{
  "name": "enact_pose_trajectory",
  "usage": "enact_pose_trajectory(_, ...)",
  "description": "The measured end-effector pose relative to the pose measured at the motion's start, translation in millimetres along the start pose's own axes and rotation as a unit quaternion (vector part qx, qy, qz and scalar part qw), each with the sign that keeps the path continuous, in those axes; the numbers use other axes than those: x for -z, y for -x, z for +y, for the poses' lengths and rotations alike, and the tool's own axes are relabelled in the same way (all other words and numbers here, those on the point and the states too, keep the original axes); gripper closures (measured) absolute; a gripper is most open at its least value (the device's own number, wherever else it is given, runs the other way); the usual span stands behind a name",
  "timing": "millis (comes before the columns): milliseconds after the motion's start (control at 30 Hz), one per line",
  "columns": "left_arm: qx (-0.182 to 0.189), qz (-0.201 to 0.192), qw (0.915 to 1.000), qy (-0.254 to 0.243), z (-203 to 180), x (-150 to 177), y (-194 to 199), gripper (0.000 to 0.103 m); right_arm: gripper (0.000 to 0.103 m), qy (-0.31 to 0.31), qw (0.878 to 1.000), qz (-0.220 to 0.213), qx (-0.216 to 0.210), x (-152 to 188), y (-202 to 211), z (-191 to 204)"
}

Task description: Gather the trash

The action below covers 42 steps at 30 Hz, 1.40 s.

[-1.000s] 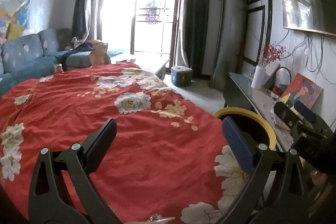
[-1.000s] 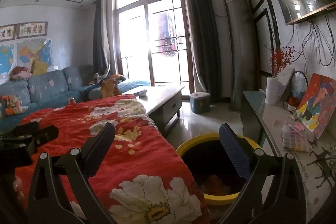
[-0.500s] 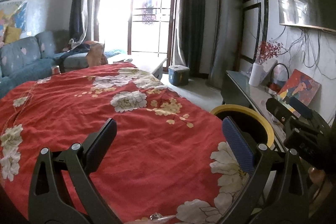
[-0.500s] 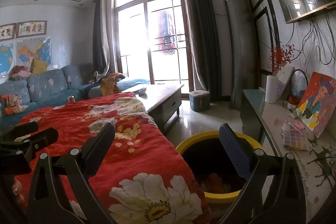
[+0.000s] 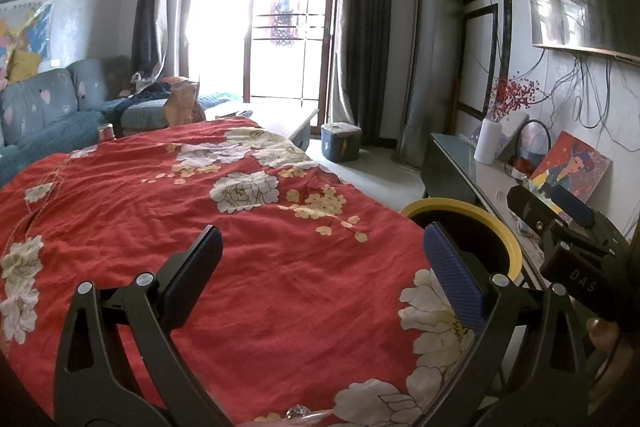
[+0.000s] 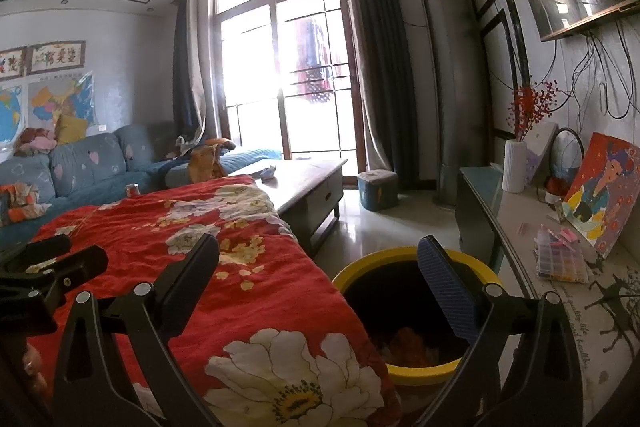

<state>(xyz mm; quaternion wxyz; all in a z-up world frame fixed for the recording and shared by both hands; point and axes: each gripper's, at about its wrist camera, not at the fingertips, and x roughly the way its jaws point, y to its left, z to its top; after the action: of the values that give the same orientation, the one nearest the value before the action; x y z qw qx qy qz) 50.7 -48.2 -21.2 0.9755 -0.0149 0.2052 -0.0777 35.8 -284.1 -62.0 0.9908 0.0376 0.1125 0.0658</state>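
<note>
Rumpled floral red cloth [image 5: 240,267] borders round yellow-rimmed bin [image 6: 416,307].

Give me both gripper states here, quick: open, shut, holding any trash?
Left gripper: open, nothing between its fingers, above the red cloth.
Right gripper: open, empty, by the yellow-rimmed bin.

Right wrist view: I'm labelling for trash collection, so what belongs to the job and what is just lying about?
Job:
yellow-rimmed bin
trash inside it
right gripper, open

Lying about:
red floral cloth
painting
white vase
</note>
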Motion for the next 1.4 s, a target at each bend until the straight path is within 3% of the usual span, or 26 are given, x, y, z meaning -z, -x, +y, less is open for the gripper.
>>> enact_pose_trajectory(1067, -0.002, 0.011, 0.9999, 0.002, 0, 6, -2, 0.011, 0.006, -0.001, 1.000, 0.001, 0.001, 0, 1, -1)
enact_pose_trajectory(1400, -0.012, 0.037, 0.9991, 0.016, 11, 11, -12, 0.011, 0.006, -0.010, 1.000, 0.016, -0.008, -2, -3, 3)
